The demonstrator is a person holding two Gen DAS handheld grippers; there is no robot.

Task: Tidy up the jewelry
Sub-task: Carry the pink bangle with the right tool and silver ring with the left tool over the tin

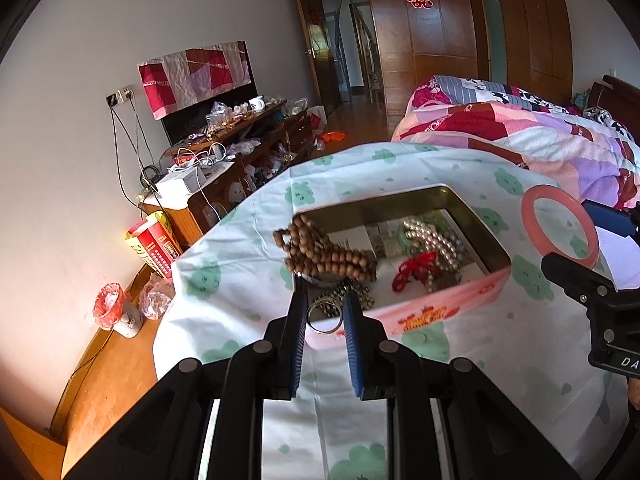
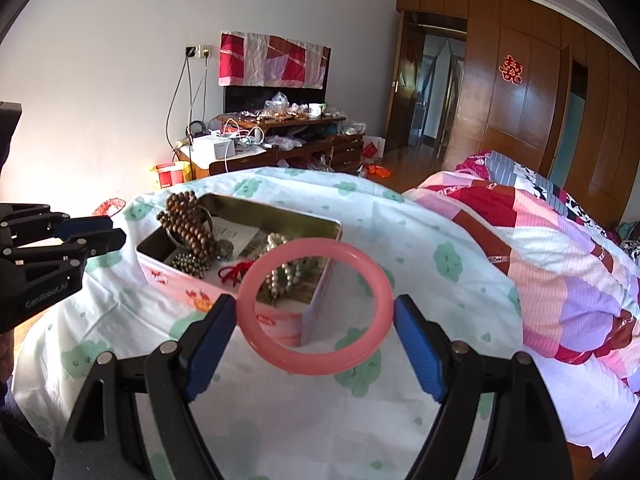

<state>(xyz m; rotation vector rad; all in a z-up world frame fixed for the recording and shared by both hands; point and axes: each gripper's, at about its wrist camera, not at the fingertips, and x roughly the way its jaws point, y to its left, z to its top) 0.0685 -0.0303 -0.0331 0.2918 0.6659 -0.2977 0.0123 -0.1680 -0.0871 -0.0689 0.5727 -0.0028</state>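
Clamping a pink bangle [image 2: 312, 247] across its width with the right tongs [image 2: 314, 304], spread wide, both blue pads touching its outer rim, and holding it clear above the table [image 2: 280, 420] near the right-hand end of an open pink tin [image 1: 440, 300]. Pinching what looks like a thin metal ring [image 1: 326, 332] in the left tongs [image 1: 325, 296], set narrow, just over the tin's near wall. Facing a heap of wooden beads [image 1: 332, 260] right ahead of the left tips, piling above the tin's left rim and blocking that corner. Showing pearls [image 1: 436, 240] and a red cord [image 1: 416, 266] lying deeper inside the tin, towards its right end. Sitting close beyond the table's right edge, a bed [image 2: 540, 240] with a patchwork quilt; standing well past the far edge, against the wall, a cluttered cabinet [image 2: 280, 148].
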